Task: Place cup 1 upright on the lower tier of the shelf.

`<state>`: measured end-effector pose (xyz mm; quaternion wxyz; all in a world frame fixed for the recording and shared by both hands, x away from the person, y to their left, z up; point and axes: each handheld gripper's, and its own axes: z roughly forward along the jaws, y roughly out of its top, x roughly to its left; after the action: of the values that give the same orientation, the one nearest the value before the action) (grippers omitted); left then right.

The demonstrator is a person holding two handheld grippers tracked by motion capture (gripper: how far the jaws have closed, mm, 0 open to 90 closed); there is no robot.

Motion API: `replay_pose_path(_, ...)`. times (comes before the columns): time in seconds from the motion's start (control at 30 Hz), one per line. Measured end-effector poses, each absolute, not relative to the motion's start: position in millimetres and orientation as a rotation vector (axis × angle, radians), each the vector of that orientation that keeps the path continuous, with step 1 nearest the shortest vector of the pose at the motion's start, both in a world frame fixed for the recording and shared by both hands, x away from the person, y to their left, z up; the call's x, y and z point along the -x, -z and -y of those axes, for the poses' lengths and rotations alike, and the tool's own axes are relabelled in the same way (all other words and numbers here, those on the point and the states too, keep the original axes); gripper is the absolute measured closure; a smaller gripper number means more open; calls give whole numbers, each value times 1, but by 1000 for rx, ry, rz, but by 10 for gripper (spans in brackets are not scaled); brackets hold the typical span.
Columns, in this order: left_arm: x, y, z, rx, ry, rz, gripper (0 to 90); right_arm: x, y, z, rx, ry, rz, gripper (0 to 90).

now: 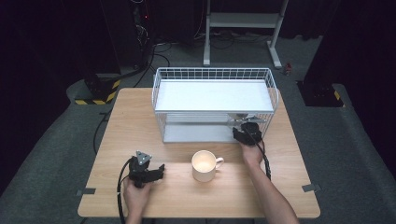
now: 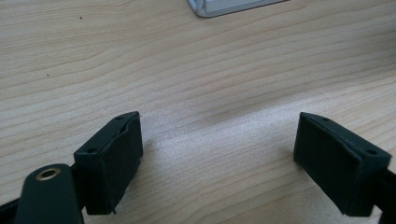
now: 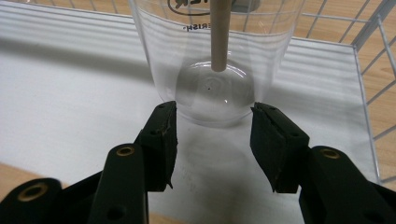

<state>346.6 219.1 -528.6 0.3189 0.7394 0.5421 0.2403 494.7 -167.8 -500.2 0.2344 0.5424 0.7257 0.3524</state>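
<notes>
Glass is what the right gripper (image 3: 212,122) has between its black jaws: a clear, round-based drinking glass (image 3: 217,70) with a pale wooden stick (image 3: 219,32) standing inside it, its lower end resting at the middle of the glass's base. The pads (image 3: 163,135) press on either side of the glass near its bottom, so the jaws are clamped on it. The glass stands upright on the white lower shelf (image 3: 70,93) of a white wire rack (image 1: 215,74), near that shelf's right end as the high view shows it; the rack has a second white shelf above and sits on the far half of a light wooden table (image 1: 280,186). In the high view the right gripper (image 1: 246,133) reaches in at the rack's lower front right corner, the forearm stretching up from the bottom edge. The left gripper (image 2: 219,154) rests low over bare tabletop near the front left, held in the person's left hand (image 1: 136,195), its jaws spread wide with nothing between them. A cream ceramic mug (image 1: 204,165) with its handle turned right stands on the table between the two hands, apart from both grippers.
</notes>
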Motion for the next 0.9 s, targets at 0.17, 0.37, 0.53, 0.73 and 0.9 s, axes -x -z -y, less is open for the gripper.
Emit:
replay_pose_path(0.17,-347,529,-219,-1945,-632,-1425,159,-502,498,168,-1498,-979,-1982,546)
replay_pose_path(0.37,-347,529,-219,-1938,-633,-1428,159,-502,499,170,-1507,-967,-1978,547)
replay_pose_path(0.53,-347,529,-219,-1939,-633,-1428,159,-497,494,170,-1475,-988,-1999,491)
replay_pose_path(0.73,-347,529,-219,-1937,-635,-1429,160,-487,488,172,-1392,-1001,-2031,461)
replay_pose_path(0.9,-347,529,-218,-1935,-636,-1432,160,-477,489,175,-1382,-1026,-2056,431)
